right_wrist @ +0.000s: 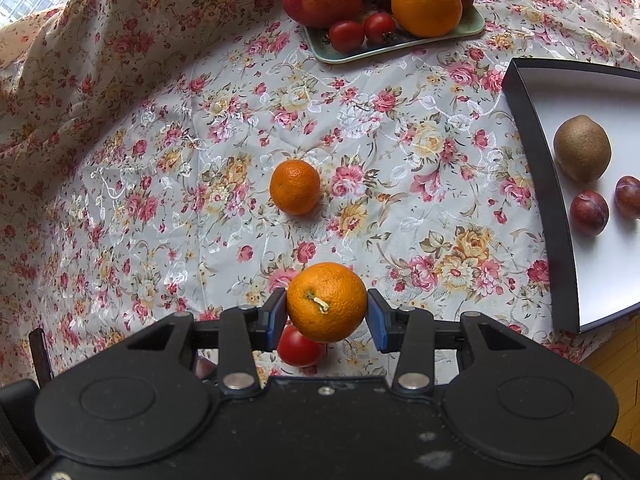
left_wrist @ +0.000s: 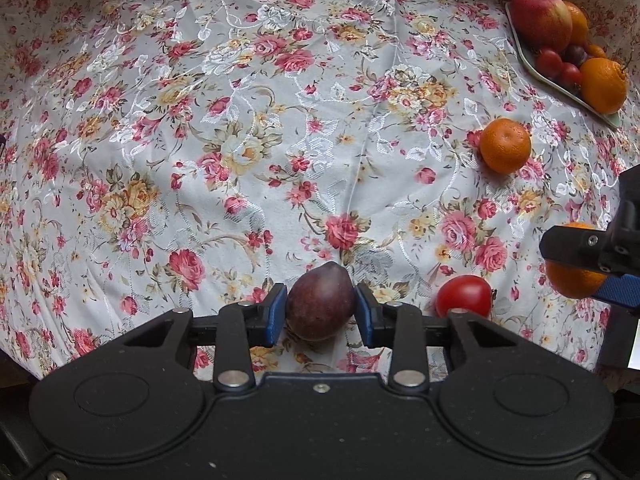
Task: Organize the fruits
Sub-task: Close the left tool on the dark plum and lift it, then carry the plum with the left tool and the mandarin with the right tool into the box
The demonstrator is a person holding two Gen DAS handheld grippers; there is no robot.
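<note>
The left gripper [left_wrist: 321, 307] has its blue pads pressed on either flank of a dark plum [left_wrist: 321, 305], which sits on the floral tablecloth [left_wrist: 240, 120] with its pointed end facing away from the tool, so the long axis runs along the fingers and the grip crosses the short width. The right gripper [right_wrist: 327, 307] is clamped on an orange [right_wrist: 327, 301], stem toward the camera, which looks lifted clear of the cloth above a red tomato [right_wrist: 298, 346]. A smaller mandarin [right_wrist: 295, 187] lies loose further ahead, and beyond it the green plate [right_wrist: 400, 46] carries an apple, a knobbed orange and small tomatoes. The relation that matters is sideways: the dark-rimmed white tray [right_wrist: 536, 184], already holding a kiwi [right_wrist: 582, 148] and two plums, lies to the right of the right gripper, which is nearer it. If plums belong with those, the left gripper's fruit probably has to cross past the right gripper to reach it.
</note>
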